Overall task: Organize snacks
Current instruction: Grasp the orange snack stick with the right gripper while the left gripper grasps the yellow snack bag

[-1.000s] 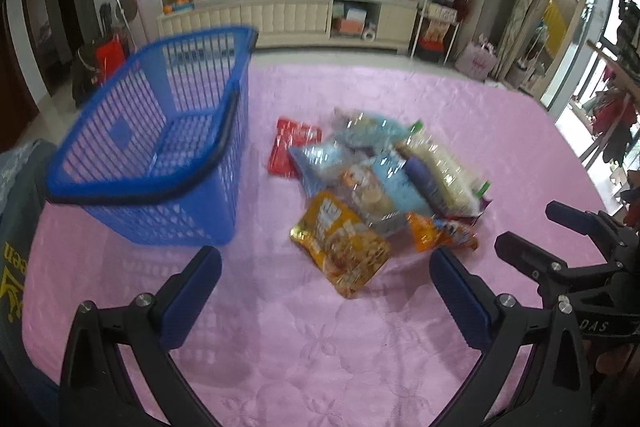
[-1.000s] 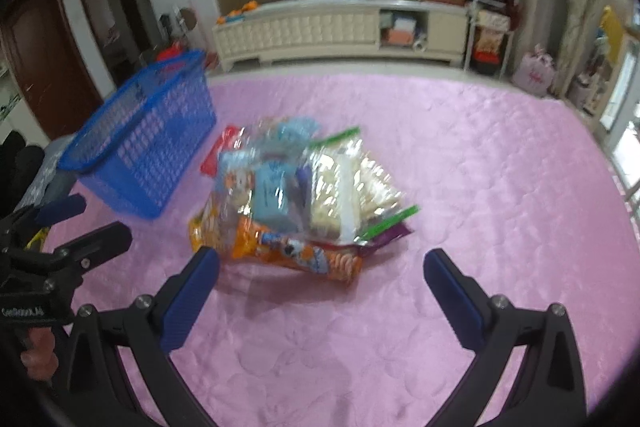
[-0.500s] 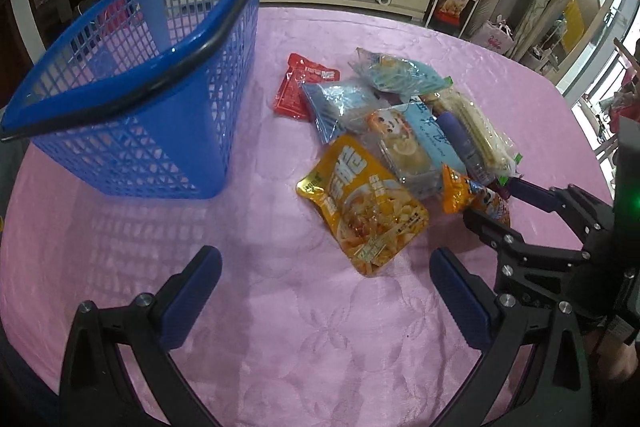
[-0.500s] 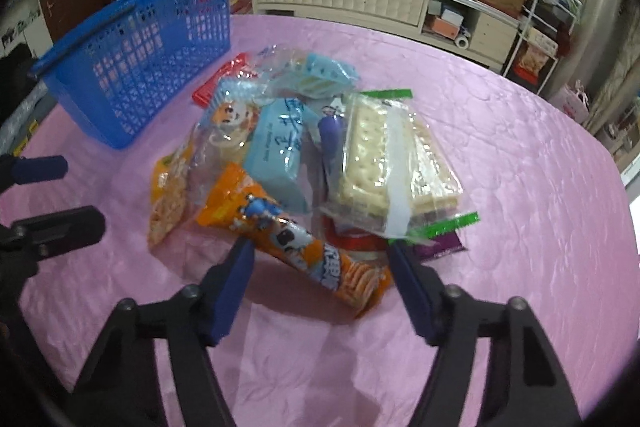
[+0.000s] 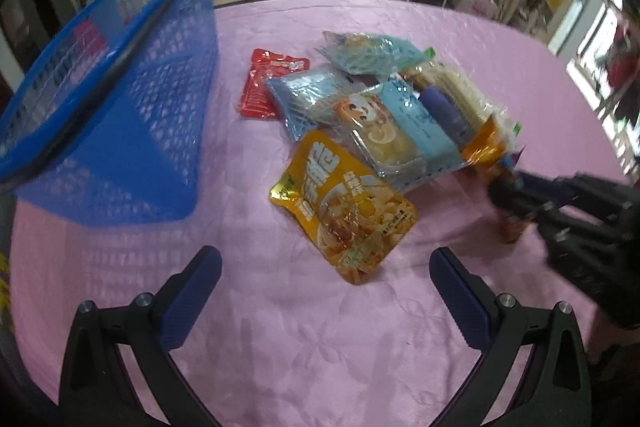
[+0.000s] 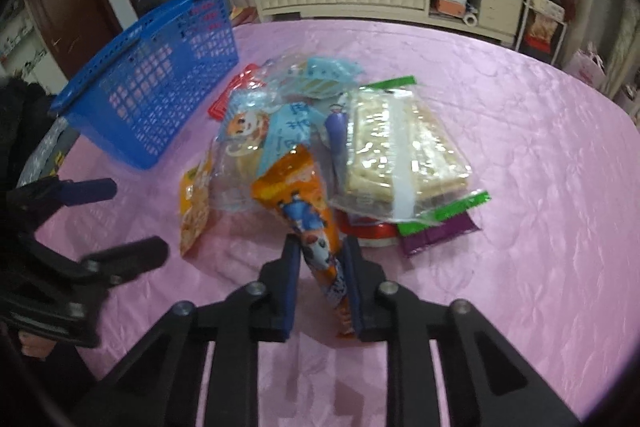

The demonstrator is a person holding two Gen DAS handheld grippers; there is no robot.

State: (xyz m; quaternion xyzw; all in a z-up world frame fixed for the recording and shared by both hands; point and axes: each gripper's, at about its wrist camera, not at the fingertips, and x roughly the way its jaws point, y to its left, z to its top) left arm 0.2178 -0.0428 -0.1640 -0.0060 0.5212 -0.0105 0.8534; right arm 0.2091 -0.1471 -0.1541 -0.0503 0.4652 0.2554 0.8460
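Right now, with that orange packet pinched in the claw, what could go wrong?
1. The right gripper holds the orange packet near one end, while its far end lies against the pile. Lifting may drag neighbours along.
2. The cracker pack rests on top of other packets and could slide off.
3. The packet looks glossy, so it might slip before reaching the basket.

1. An orange snack packet [image 6: 310, 211] stands tilted, its lower end pinched between dark blue pads [image 6: 292, 279].
2. A clear cracker pack [image 6: 396, 147] with green ends lies atop the pile.
3. A yellow pouch [image 5: 344, 203] lies flat beside it.
4. A blue mesh basket [image 5: 108, 95] stands left.
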